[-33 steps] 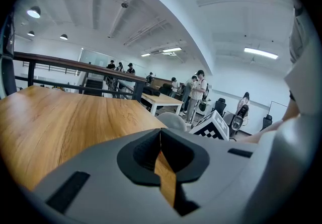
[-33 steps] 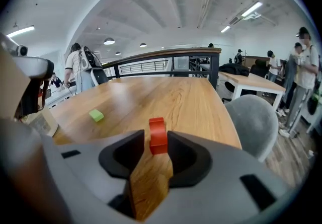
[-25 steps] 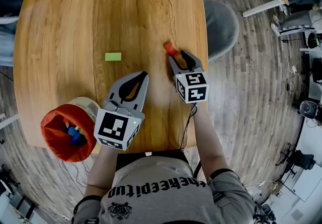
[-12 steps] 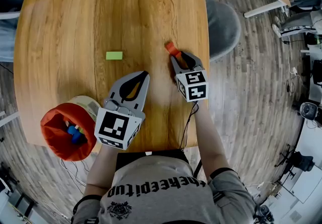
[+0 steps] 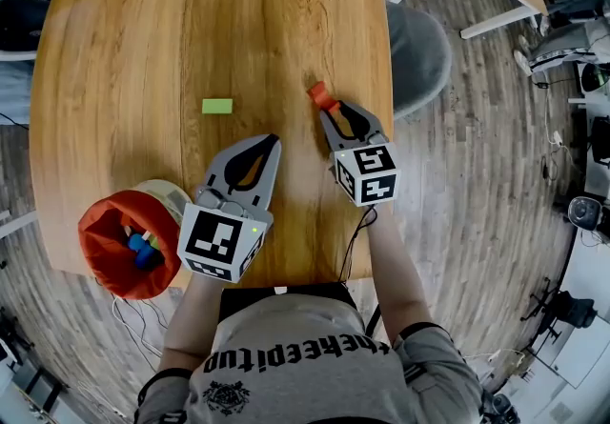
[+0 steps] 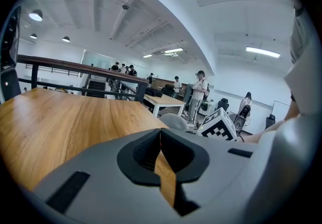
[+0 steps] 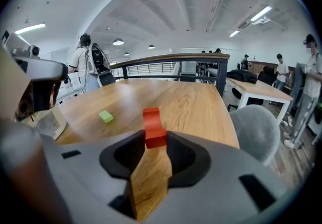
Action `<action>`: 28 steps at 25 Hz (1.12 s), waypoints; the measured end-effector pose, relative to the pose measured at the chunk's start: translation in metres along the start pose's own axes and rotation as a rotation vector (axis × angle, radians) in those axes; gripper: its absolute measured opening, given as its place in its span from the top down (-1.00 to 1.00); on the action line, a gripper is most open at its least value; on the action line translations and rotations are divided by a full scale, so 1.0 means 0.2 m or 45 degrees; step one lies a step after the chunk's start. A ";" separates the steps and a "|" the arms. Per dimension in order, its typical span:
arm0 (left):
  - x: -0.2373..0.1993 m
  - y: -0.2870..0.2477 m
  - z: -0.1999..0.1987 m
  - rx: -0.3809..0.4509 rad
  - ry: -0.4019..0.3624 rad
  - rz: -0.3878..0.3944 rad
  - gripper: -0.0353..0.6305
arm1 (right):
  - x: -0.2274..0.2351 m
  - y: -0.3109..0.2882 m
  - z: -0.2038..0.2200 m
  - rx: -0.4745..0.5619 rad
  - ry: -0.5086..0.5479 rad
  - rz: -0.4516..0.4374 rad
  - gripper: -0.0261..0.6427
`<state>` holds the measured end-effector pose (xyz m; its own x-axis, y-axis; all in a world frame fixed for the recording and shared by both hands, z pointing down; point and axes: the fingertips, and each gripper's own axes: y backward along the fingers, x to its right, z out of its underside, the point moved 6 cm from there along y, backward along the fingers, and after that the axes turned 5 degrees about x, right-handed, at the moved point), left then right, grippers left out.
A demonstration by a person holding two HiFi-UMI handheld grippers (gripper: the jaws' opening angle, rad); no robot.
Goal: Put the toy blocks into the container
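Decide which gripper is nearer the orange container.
Left. The left gripper sits beside the orange container; the right gripper, its jaws just closed on a red block, is farther, beyond the left one.

Red block (image 5: 322,94), a small curved piece, is pinched by its near end at the tips of the right tongs (image 5: 329,108), which have just been closing on it; its far end pokes out beyond them, right of centre. Green block (image 5: 216,106), flat and rectangular, lies alone on the worktop (image 5: 143,50), well left of the red one. Orange container (image 5: 95,246) sits open-topped at the near left corner, blue blocks (image 5: 143,249) inside.
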<state>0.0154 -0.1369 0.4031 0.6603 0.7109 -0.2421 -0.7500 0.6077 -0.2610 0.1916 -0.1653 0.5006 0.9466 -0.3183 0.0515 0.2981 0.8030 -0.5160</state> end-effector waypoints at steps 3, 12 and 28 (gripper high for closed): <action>0.01 0.02 -0.01 0.012 -0.007 -0.009 0.85 | -0.04 0.04 -0.05 0.039 0.004 -0.023 0.50; 0.09 0.09 -0.10 0.064 -0.044 -0.045 0.85 | -0.12 0.21 -0.20 0.155 -0.004 -0.091 0.50; 0.18 0.41 -0.15 0.180 -0.086 -0.204 0.85 | -0.42 0.41 -0.39 0.332 0.068 -0.292 0.50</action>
<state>-0.0200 -0.0720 0.3447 0.7710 0.6204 -0.1438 -0.6367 0.7551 -0.1563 0.1260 -0.1128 0.3871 0.8456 -0.5258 0.0924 0.5302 0.8069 -0.2603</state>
